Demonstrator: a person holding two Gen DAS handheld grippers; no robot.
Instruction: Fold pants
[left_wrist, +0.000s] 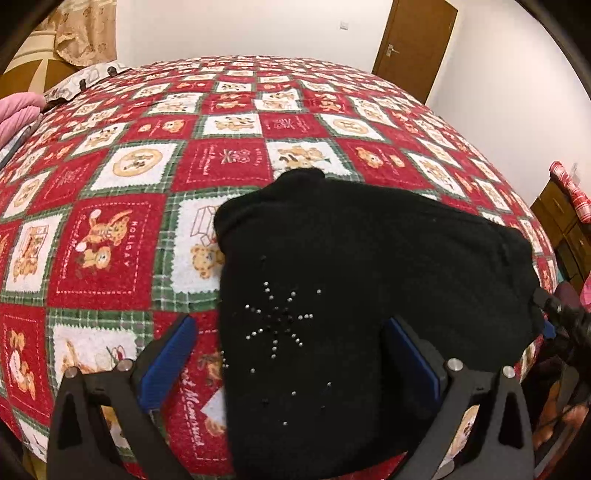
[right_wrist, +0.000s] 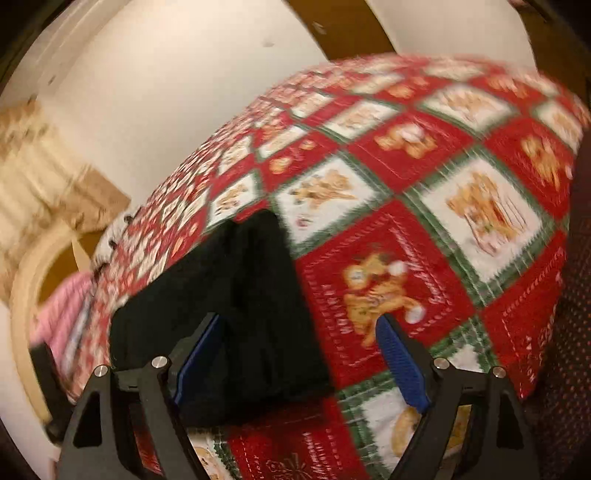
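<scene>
The black pants (left_wrist: 369, 295) lie on the bed (left_wrist: 221, 147), on its red, white and green quilt w/ bear squares, already gathered into a compact, roughly square bundle near the close edge. A star of small silver studs (left_wrist: 277, 325) shows on the top layer.

Left tongs (left_wrist: 291, 358): wide apart, nothing gripped. The bundle's left edge runs between the blue pads; one pad is over bare quilt, the other sits over the black cloth. Whether it touches the cloth can't be told.

Right tongs (right_wrist: 301, 354): also wide, holding nothing. In the right wrist view, which is blurred, the near corner of the bundle sits between the pads, w/ its right edge crossing the gap.

Judgement: the fold looks mostly done; the step in hand is either a last fold or a tidy-up of the bundle. To do it well:
- Bring both tongs low to the quilt so the lower pad slides under all layers, not just the top one.
- Grip at matching spots on one edge, approx. the two corners, so the cloth lifts evenly.
- Don't pinch the quilt along w/ the pants.
- Carry the edge over flat, line it up w/ the far edge, then let go and press down.

Risk: thick layers may slip apart if only the top is caught.
</scene>
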